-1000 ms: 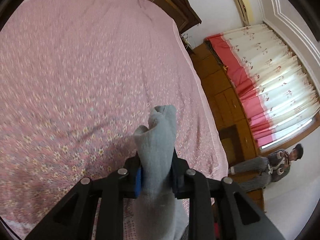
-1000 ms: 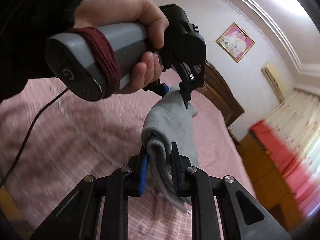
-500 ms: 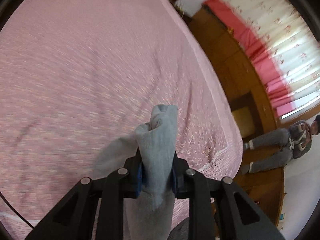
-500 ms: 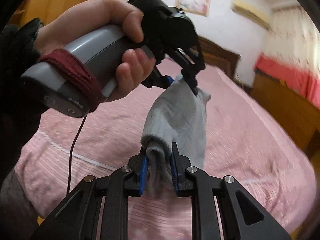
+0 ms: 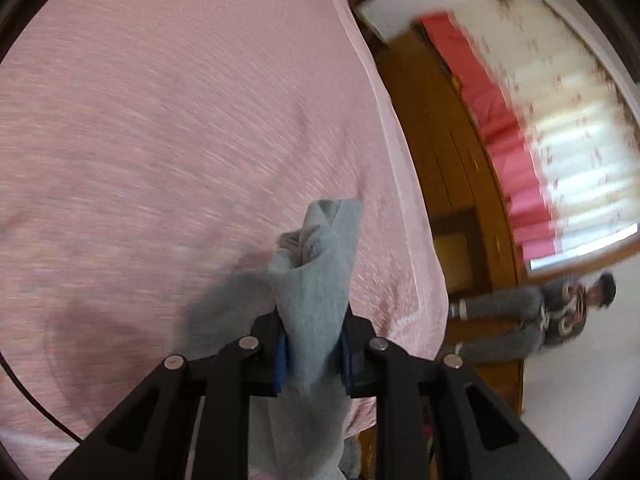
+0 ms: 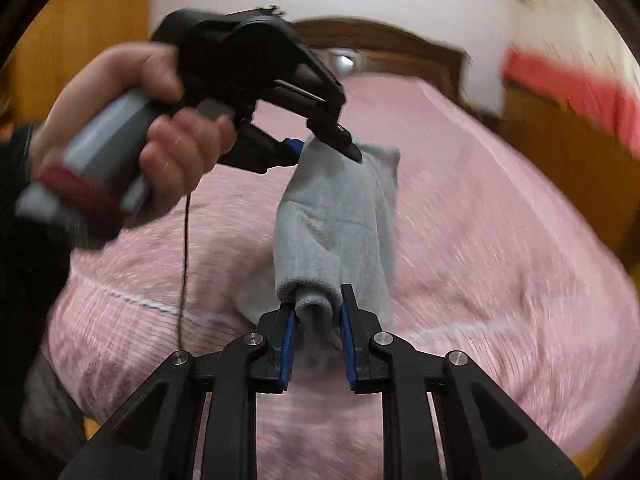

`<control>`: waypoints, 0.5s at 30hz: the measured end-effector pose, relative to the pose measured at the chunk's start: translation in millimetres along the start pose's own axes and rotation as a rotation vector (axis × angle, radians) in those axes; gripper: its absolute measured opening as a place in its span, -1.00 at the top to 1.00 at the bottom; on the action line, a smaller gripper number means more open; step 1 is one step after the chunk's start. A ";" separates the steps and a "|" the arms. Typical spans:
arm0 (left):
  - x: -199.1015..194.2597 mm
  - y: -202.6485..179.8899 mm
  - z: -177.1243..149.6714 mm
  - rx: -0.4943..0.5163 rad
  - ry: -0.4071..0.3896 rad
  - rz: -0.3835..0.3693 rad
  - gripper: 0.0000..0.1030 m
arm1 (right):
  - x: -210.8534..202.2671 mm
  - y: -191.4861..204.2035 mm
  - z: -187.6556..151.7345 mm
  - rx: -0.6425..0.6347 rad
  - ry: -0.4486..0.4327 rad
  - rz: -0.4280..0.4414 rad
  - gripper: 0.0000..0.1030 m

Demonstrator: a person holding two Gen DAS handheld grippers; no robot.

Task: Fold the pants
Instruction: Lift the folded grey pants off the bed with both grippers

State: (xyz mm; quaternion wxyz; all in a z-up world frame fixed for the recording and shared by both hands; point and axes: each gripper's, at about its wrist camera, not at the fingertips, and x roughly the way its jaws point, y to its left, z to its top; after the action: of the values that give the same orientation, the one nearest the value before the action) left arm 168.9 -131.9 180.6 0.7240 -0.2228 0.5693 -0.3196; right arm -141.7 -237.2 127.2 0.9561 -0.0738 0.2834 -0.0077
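Light grey pants (image 6: 336, 224) hang bunched in the air above a pink bed (image 6: 500, 248). My right gripper (image 6: 318, 320) is shut on one edge of them. My left gripper (image 5: 314, 320) is shut on another edge of the pants (image 5: 316, 280); it also shows in the right wrist view (image 6: 328, 146), held in a hand, up and to the left. The lower part of the pants drops out of sight below both grippers.
The pink bedspread (image 5: 180, 140) fills most of the left wrist view. A wooden headboard (image 6: 384, 44) is at the far end. Wooden cabinets (image 5: 452, 168) and red-and-white curtains (image 5: 540, 128) stand right of the bed. A seated person (image 5: 552, 312) is at the right.
Both grippers have swung with the pants held between them, tilting down toward the bed. The left gripper now sits lower and closer in the right wrist view. Both grips are unchanged.
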 end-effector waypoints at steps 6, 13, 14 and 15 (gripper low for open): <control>-134.4 57.8 5.4 -0.074 -0.170 0.133 0.61 | 1.9 101.4 43.0 -0.092 -0.101 0.185 0.62; -179.2 69.6 10.6 -0.134 -0.197 0.338 0.60 | 29.4 98.3 63.5 0.204 -0.067 0.588 0.62; -159.7 62.4 14.1 -0.111 -0.166 0.345 0.60 | 37.4 86.4 56.5 0.215 -0.043 0.582 0.62; -140.9 57.5 16.7 -0.082 -0.129 0.353 0.60 | 45.2 75.0 50.2 0.232 -0.011 0.567 0.62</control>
State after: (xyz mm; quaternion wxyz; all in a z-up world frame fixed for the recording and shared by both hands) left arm 176.3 8.5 241.4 0.7940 -0.1689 0.5646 -0.1493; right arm -78.6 -158.7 133.5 0.9238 0.1179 0.2845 0.2274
